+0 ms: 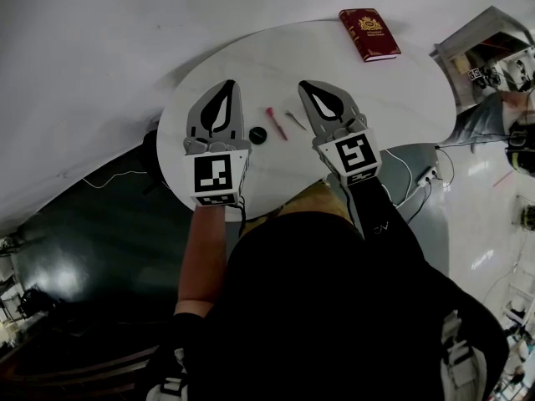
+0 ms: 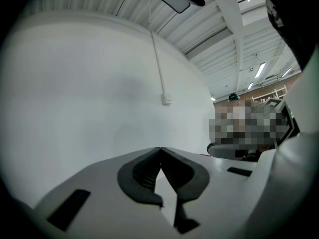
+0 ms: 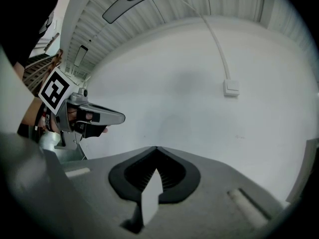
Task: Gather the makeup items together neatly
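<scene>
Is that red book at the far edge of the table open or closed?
Closed. The red book lies flat on the white table, its cover facing up with the gold emblem showing.

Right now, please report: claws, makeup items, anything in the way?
Left claw, right claw shut, empty. Black round item, red pencil, grey tool loose on table between them. Red book at far edge, clear of them.

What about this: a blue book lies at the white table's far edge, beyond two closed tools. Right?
Not quite: the book is dark red, not blue. The head view shows it at the far edge of the white table, beyond the closed left tool and right tool.
</scene>
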A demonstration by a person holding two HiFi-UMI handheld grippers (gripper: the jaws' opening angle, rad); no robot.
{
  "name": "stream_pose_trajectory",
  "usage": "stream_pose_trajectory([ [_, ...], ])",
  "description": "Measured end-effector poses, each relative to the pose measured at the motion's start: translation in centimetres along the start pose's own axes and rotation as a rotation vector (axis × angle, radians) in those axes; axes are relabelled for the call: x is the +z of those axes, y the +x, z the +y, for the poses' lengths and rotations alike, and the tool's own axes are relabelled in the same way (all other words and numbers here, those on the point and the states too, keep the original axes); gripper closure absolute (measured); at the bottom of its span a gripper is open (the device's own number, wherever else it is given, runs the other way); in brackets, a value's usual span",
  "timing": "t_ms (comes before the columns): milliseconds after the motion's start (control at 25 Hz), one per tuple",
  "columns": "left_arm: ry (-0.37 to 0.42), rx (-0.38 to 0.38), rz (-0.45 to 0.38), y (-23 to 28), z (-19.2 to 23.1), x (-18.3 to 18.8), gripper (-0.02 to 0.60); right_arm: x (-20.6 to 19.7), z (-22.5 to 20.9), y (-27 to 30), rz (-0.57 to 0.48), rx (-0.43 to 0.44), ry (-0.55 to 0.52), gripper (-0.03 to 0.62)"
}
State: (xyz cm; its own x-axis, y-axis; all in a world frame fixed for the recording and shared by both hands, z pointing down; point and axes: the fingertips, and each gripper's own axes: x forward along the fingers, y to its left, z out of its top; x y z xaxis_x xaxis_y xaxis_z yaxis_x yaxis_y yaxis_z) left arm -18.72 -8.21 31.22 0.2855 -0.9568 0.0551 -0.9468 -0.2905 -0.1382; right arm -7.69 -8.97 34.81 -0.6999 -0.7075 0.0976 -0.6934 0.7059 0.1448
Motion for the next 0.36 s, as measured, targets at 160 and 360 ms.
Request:
stream_pose_trajectory([
  [160, 0.001, 0.005, 0.004, -0.11, -0.06, -0.27, 0.572, -0.13, 0.04, -0.10, -0.002, 0.005, 0.007, 0.590],
  [360, 0.001, 0.005, -0.002, -0.28, -0.22, -0.13, 0.572, -0.26, 0.32, -0.36, 0.001, 0.012, 0.011, 0.590],
])
